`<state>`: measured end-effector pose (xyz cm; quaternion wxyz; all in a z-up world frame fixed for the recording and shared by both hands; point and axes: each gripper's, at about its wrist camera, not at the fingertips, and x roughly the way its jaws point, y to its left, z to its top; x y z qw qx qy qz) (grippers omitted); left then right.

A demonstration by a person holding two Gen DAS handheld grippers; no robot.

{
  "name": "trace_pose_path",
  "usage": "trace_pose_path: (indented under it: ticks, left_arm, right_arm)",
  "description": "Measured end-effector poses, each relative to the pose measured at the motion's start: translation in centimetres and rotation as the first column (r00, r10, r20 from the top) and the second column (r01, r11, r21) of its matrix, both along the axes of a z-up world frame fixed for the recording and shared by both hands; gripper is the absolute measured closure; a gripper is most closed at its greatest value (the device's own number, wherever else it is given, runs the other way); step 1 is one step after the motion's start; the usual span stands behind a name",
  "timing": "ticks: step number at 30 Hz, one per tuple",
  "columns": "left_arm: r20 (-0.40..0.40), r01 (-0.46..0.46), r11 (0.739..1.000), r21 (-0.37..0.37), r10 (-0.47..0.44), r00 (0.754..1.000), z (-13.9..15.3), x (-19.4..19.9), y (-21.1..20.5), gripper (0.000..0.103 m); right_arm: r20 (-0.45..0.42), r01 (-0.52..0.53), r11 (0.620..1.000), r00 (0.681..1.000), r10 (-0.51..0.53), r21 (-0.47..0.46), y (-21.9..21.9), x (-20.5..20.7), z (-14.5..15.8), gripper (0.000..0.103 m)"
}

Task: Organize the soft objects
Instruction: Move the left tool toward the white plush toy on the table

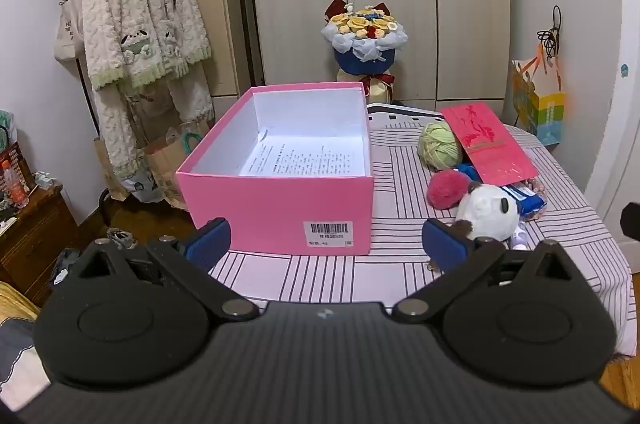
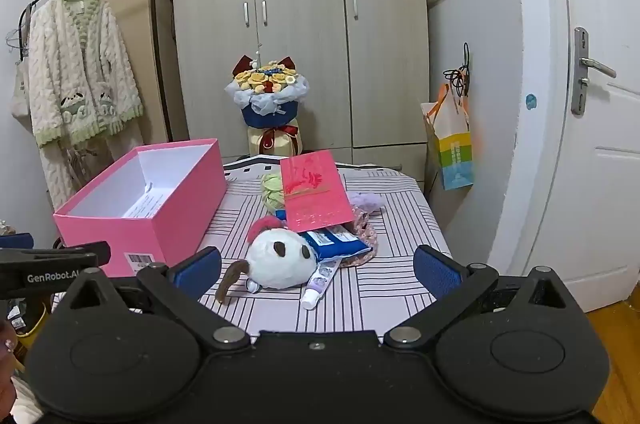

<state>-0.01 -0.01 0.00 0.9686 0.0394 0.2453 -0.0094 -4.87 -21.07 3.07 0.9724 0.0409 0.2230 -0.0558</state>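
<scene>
An open pink box (image 1: 276, 208) (image 2: 160, 216) stands on the striped table with only a printed sheet inside. To its right lie a white panda plush (image 1: 486, 210) (image 2: 278, 258), a pink pompom (image 1: 446, 188) (image 2: 264, 224), a green yarn ball (image 1: 439, 145) (image 2: 273, 190) and a purple fluffy item (image 2: 366, 202). My left gripper (image 1: 326, 244) is open and empty, in front of the box. My right gripper (image 2: 316, 272) is open and empty, just short of the panda.
A red envelope (image 1: 488, 144) (image 2: 314, 194) leans over a blue packet (image 2: 336, 242) and a floral pouch (image 2: 366, 230). A small tube (image 2: 320, 284) lies by the panda. A bouquet (image 1: 364, 40) stands behind the table. A robe (image 1: 140, 24) hangs at left, a door (image 2: 592, 104) at right.
</scene>
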Motion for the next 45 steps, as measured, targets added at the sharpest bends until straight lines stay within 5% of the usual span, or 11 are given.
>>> trace_pose_path:
  ticks: [24,38,45]
  left_arm:
    - [-0.061,0.042,0.999,-0.034,-0.044,0.997,-1.4,0.8,0.2,0.000]
    - [0.010,0.078,0.995,-0.067,-0.078,0.997,-1.4,0.1,0.4,0.000]
    - [-0.044,0.068,0.995,-0.069,-0.071,0.997,-1.8,0.4,0.6,0.000]
  right_arm:
    - [-0.062,0.014,0.999,0.998,-0.016,-0.033,0.3,0.7,-1.1,0.000]
    - [-0.072,0.033,0.998,0.997,-0.037,-0.048,0.0,0.4,-0.9,0.000]
    - [-0.092,0.029,0.999,0.995,-0.032,-0.039,-0.2,0.8,-1.4,0.000]
